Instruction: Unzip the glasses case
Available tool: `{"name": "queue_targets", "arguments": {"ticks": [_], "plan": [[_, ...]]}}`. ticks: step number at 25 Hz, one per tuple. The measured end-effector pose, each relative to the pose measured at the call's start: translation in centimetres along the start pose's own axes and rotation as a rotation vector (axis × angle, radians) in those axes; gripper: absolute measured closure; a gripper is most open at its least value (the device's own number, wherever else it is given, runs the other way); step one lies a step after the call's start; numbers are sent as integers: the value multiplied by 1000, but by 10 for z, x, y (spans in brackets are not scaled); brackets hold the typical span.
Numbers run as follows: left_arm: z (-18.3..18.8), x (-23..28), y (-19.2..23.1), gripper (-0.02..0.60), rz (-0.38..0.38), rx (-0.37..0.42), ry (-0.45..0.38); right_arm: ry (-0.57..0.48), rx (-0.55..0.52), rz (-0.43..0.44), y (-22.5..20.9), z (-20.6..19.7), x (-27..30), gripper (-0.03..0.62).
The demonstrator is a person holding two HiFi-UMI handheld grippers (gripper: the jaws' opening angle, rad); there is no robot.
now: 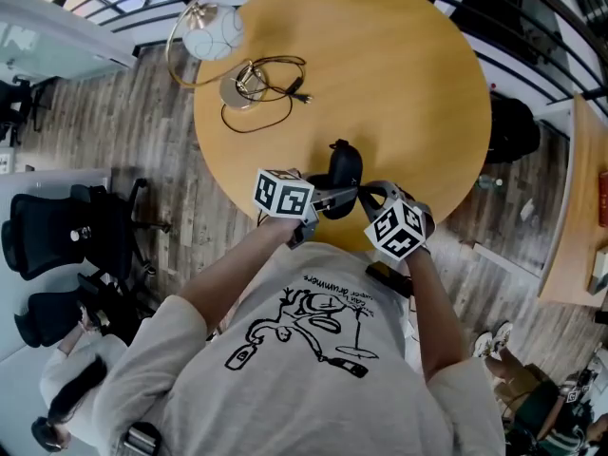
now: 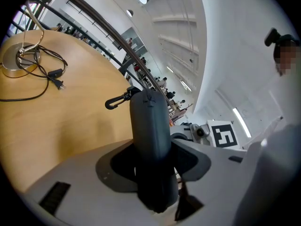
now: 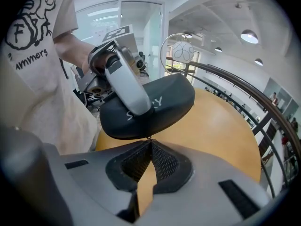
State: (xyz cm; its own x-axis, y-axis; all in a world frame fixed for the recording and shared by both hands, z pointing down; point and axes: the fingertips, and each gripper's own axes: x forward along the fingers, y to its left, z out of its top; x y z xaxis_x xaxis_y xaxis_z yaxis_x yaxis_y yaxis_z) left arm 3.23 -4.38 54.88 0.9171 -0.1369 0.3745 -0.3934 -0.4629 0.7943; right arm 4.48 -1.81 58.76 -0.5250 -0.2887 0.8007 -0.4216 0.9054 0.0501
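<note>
A dark grey zipped glasses case (image 1: pixel 344 174) is held above the near edge of the round wooden table (image 1: pixel 408 74). My left gripper (image 1: pixel 332 199) is shut on it, one jaw on each broad side (image 2: pixel 149 126); a small black clip (image 2: pixel 117 100) hangs from the case's far end. In the right gripper view the case (image 3: pixel 164 102) lies crosswise, with a left finger (image 3: pixel 126 86) pressed over it. My right gripper (image 3: pixel 149 144) sits just under the case's seam, its jaws shut at the tips on the small zipper pull (image 3: pixel 149 138).
A desk lamp (image 1: pixel 211 34) with a round metal base (image 1: pixel 239 88) and a looped black cable (image 1: pixel 275 88) stands at the table's far left. Black office chairs (image 1: pixel 57 236) are on the floor to the left. A second wooden table (image 1: pixel 575 207) is at the right.
</note>
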Motion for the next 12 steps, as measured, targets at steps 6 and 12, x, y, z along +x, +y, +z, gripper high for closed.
{"name": "queue_targets", "arguments": {"ticks": [6, 12], "plan": [[-15, 0, -2, 371, -4, 9, 40, 17, -42, -21, -5, -1, 0, 572], [-25, 0, -6, 371, -20, 11, 75, 33, -106, -47, -12, 1, -4, 572]]}}
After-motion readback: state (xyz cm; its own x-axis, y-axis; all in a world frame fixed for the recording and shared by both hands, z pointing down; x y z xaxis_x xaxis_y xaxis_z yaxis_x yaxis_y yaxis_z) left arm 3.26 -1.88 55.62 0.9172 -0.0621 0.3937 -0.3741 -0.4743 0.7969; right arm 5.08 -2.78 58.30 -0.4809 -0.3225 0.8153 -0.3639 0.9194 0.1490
